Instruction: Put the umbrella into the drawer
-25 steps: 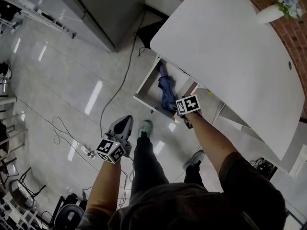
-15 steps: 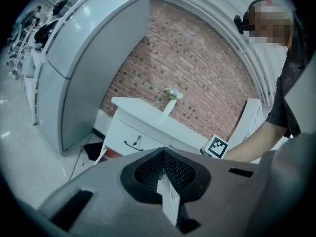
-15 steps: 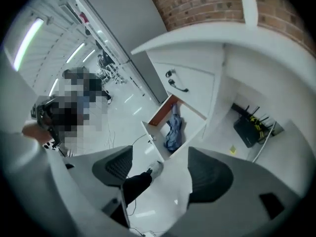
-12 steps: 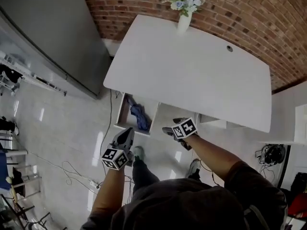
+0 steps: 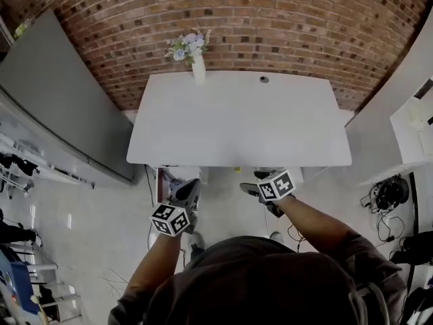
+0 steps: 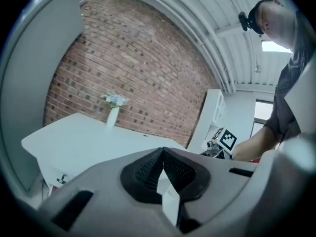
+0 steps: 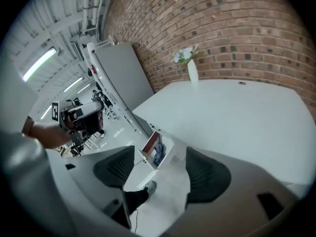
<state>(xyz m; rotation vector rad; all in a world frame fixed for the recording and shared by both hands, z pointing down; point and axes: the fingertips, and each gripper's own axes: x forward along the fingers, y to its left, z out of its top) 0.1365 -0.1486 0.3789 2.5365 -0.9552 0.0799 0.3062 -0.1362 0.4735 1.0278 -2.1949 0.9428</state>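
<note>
The blue umbrella (image 7: 159,153) lies inside the open white drawer (image 7: 165,147) under the left end of the white table (image 5: 237,124). In the head view only a corner of the drawer (image 5: 162,179) shows below the table's front edge. My left gripper (image 5: 189,185) is held up in front of that edge, above the drawer; its jaws meet at the tip, and the left gripper (image 6: 162,157) holds nothing. My right gripper (image 5: 256,181) hovers further right, its jaws wide apart and closing. The right gripper (image 7: 160,174) has nothing between its pads.
A white vase of flowers (image 5: 197,63) stands at the table's back edge against the brick wall (image 5: 270,26). A cable hole (image 5: 264,79) sits near it. A grey cabinet (image 5: 61,107) stands to the left and white shelving (image 5: 413,120) to the right. My shoe (image 7: 147,186) is on the floor.
Both grippers have risen from beside the open drawer to the height of the table's front edge. The head view has swung from the floor and drawer up to the table and wall.
</note>
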